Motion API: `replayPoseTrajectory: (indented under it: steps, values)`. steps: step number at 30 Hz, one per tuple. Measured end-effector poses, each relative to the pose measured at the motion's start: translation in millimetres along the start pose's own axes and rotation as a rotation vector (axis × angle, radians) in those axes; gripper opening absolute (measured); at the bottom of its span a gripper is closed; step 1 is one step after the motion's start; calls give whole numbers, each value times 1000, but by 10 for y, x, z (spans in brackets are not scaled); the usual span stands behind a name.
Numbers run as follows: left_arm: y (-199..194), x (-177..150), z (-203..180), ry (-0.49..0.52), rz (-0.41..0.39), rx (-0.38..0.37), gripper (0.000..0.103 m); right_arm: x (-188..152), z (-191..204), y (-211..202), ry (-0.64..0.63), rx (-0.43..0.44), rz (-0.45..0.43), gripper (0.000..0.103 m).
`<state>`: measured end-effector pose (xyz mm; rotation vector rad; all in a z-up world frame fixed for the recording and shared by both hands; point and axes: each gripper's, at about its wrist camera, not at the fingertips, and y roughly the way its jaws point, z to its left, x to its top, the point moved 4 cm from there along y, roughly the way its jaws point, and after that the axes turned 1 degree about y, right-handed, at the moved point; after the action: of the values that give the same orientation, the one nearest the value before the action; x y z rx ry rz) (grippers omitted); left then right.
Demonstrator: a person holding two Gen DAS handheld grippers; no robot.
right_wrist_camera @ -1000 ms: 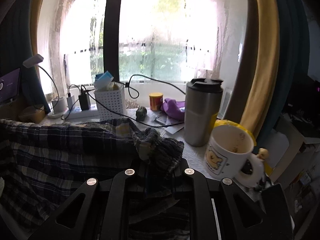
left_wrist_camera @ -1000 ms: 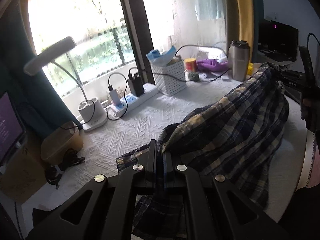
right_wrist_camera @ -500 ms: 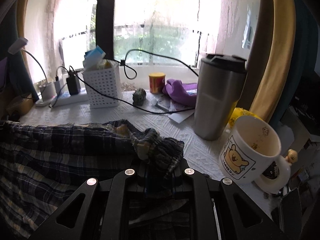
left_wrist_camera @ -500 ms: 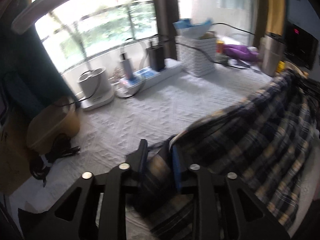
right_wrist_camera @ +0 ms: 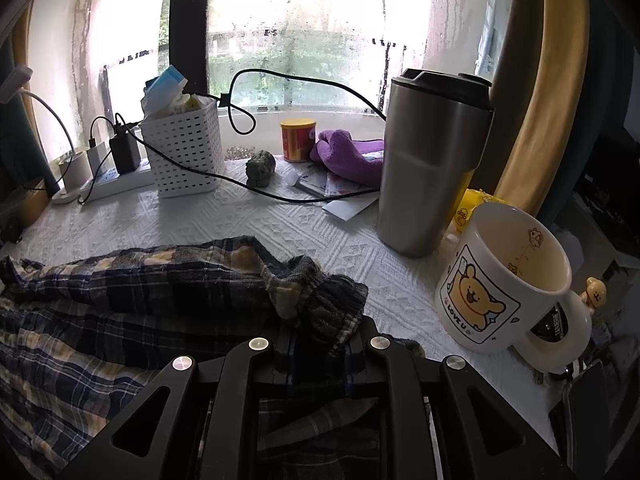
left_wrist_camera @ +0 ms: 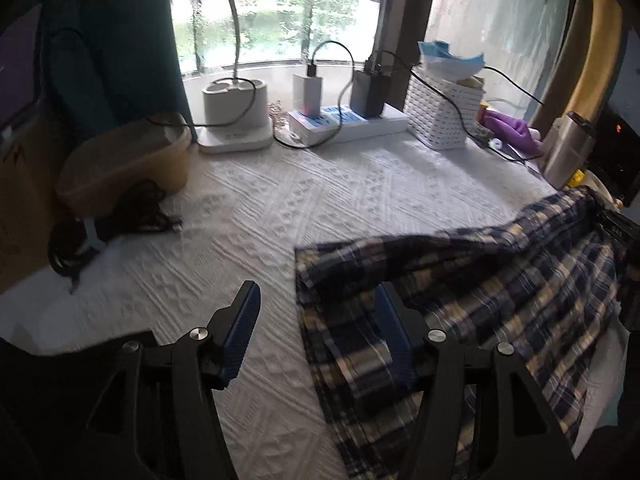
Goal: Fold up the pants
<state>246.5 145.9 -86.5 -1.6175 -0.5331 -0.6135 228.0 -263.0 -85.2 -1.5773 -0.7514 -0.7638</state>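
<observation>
Left tongs point(left_wrist_camera: 316, 320) were opening, empty, beside the plaid pants point(left_wrist_camera: 500, 280) lying on the white surface point(left_wrist_camera: 280, 208). Right tongs point(right_wrist_camera: 320, 354) pinched the waistband narrow. Best release: let the fabric settle flat before right lets go, clear of the mug point(right_wrist_camera: 508, 280).

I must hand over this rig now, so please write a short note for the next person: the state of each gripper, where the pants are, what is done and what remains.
Left gripper: jaws opening, pads not pressing; a corner of the plaid pants lies by one finger, on the white tablecloth.
Right gripper: shut on a bunched end of the pants, near the bear mug and steel tumbler.
Done: the left end is set down on the cloth.
Left: release the right end, smooth the fabric, finish the fold.
</observation>
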Motion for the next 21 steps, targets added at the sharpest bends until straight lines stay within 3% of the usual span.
replayPoseTrajectory:
  steps: [6, 8, 9, 10, 18, 21]
  values:
    - [217, 7, -53, 58, -8, 2, 59, -3, -31, -113, -8, 14, -25, 19]
    - [340, 15, -68, 76, 15, -3, 44, -7, -24, -127, -22, 15, -27, 19]
    - [418, 16, -73, 84, 37, 7, 21, -10, -24, -125, -22, 17, -28, 19]
    - [485, 18, -78, 94, 56, 19, 8, -14, -28, -126, -20, 20, -28, 19]
    - [474, 304, -130, 128, -20, 78, 4, 19, -69, -19, 7, 18, 3, 19]
    - [605, 400, -128, 140, -2, 95, 5, 56, -66, 76, 14, 2, 29, 19]
